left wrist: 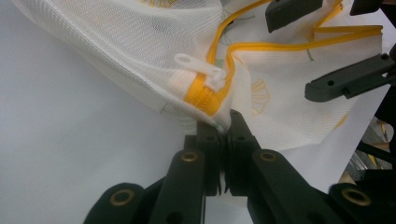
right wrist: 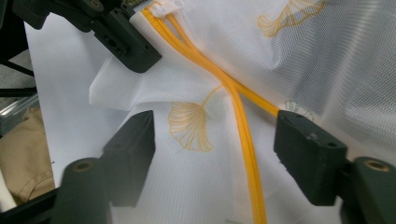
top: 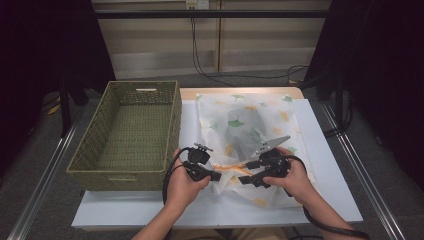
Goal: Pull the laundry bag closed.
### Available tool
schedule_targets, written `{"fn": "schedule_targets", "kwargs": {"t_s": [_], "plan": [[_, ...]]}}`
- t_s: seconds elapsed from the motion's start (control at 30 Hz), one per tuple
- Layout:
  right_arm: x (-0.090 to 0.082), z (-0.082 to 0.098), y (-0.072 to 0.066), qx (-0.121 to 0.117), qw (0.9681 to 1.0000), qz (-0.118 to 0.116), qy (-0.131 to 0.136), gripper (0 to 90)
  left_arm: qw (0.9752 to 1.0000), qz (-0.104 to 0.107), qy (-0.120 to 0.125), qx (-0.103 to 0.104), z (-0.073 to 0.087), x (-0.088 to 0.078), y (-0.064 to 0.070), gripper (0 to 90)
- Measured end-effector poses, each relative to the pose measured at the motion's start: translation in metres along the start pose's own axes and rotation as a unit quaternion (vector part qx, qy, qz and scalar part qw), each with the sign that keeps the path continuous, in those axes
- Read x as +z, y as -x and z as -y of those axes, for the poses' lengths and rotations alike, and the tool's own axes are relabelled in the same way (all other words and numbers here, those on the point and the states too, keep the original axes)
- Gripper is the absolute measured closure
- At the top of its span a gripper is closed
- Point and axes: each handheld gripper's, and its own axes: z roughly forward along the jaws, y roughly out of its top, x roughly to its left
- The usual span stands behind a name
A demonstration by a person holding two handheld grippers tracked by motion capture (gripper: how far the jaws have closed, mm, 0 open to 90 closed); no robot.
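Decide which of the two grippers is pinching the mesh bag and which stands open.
The left gripper is the one pinching: its jaws are shut on the mesh bag beside the zipper pull. The right gripper stands open over the yellow zipper.

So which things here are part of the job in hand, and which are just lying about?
In the job:
- white mesh laundry bag with orange zipper, part open
- white zipper pull
- left hand-held gripper, shut on the bag's corner
- right hand-held gripper, open over the zipper

Lying about:
- green wicker basket
- cables on the floor behind
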Motion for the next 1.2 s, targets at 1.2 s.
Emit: {"fn": "schedule_targets", "kwargs": {"t_s": [1.2], "plan": [[0.016,-0.035,0.005,0.038,0.9990,0.016,0.014,17.4,1.0000,-0.001,0.005,0.002,-0.001,0.002,0.002,85.7]]}}
